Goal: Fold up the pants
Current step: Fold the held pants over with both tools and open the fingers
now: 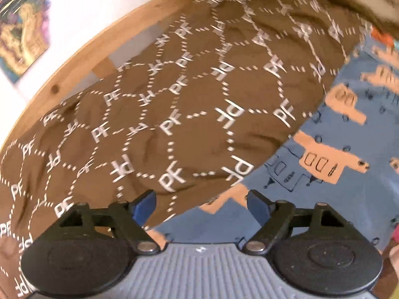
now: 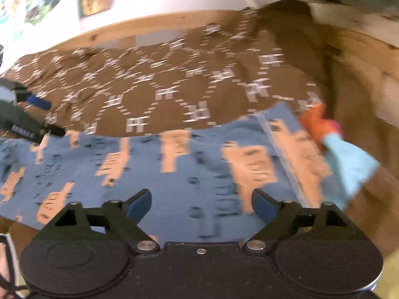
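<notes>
On the wooden counter [image 2: 361, 57], the blue patterned pants [image 2: 174, 174] are lying flat against a brown monogrammed cloth [image 1: 187, 99], while the left gripper [image 1: 200, 205] and right gripper [image 2: 202, 204] are hovering with fingers spread and empty, apparently lining up a grasp.

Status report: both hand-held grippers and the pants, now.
Left hand-held gripper open, empty, over the brown PF-print pants' edge. Right hand-held gripper open, empty, over blue patterned cloth. Pants spread flat, partly overlapping that cloth.
</notes>
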`<control>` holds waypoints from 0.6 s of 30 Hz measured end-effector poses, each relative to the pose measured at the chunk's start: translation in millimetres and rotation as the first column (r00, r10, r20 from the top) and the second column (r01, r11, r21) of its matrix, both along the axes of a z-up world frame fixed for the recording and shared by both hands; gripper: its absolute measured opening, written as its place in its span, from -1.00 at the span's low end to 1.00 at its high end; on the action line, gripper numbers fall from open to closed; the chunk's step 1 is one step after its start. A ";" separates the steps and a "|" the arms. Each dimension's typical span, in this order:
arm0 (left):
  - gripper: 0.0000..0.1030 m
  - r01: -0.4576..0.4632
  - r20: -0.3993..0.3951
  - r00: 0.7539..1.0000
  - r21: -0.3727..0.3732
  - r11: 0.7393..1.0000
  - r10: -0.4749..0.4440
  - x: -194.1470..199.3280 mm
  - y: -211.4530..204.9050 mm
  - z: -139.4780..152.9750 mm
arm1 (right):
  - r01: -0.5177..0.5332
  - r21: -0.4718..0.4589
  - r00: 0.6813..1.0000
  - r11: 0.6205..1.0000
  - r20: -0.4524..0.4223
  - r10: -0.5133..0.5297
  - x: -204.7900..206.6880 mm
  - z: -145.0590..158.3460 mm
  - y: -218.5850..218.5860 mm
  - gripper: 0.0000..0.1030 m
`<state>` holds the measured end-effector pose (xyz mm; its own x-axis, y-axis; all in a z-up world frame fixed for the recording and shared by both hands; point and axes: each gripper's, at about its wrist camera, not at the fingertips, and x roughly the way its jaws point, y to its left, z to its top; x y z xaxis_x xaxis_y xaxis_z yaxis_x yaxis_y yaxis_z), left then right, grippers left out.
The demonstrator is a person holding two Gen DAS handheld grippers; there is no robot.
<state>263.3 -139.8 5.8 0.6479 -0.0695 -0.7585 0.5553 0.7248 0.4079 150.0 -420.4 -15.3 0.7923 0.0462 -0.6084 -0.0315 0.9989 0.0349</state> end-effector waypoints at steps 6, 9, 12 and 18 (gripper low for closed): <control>0.94 -0.162 0.014 0.987 0.099 0.982 0.162 24.8 -13.8 -26.9 | 0.059 0.008 0.997 0.998 0.044 -0.060 -9.3 -3.1 -21.0 0.76; 0.90 -0.169 0.031 0.986 0.123 0.978 0.167 22.2 -22.9 -15.7 | 0.129 -0.027 0.984 0.991 0.123 -0.125 -29.3 10.2 -14.5 0.97; 0.87 -0.091 0.089 0.993 0.111 0.990 0.081 11.0 -39.8 4.6 | 0.181 0.078 0.968 0.980 0.161 -0.191 -49.1 17.1 -19.9 0.98; 0.92 0.110 0.007 0.994 -0.049 0.993 -0.109 13.1 -109.4 48.5 | 0.208 0.180 0.966 0.961 0.119 -0.231 -51.4 9.6 -36.0 0.90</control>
